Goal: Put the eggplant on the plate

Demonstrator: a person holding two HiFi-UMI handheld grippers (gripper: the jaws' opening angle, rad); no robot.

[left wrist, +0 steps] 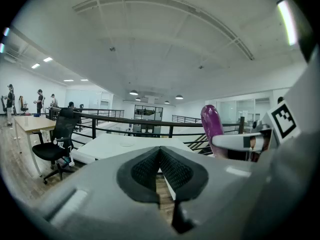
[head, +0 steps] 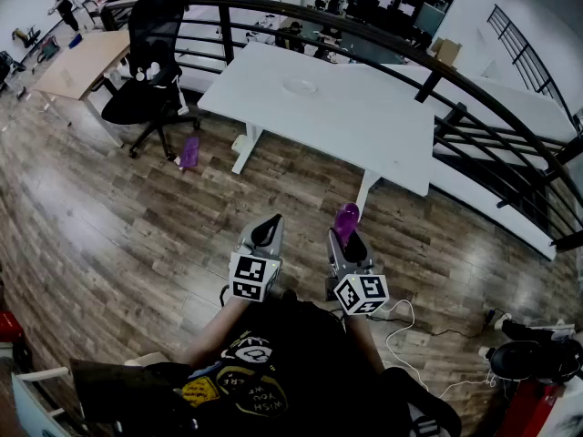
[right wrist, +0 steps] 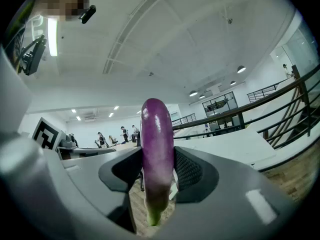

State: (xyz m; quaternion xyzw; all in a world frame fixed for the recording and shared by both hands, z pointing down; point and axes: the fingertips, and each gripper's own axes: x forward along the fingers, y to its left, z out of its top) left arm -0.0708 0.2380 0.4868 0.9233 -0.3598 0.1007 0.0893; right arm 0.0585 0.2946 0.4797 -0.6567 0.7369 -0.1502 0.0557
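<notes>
- We find the right gripper (right wrist: 159, 170) closed on the eggplant (right wrist: 157, 149). Its jaws are held fairly wide by the fruit's girth.
- The eggplant stands upright between the pads, green stem end down, purple tip above the jaws.
- The left gripper (left wrist: 160, 170) has its jaws together, with nothing between them.
- Both grippers are over the wooden floor, well apart from the white table (head: 364, 126).
- The plate (head: 300, 86) lies on that table and looks bare.
- We judge the carry to be the step in hand, with the placing not yet done.
- The next move calls for approaching the table, lowering the eggplant onto the plate, then parting the jaws.
</notes>
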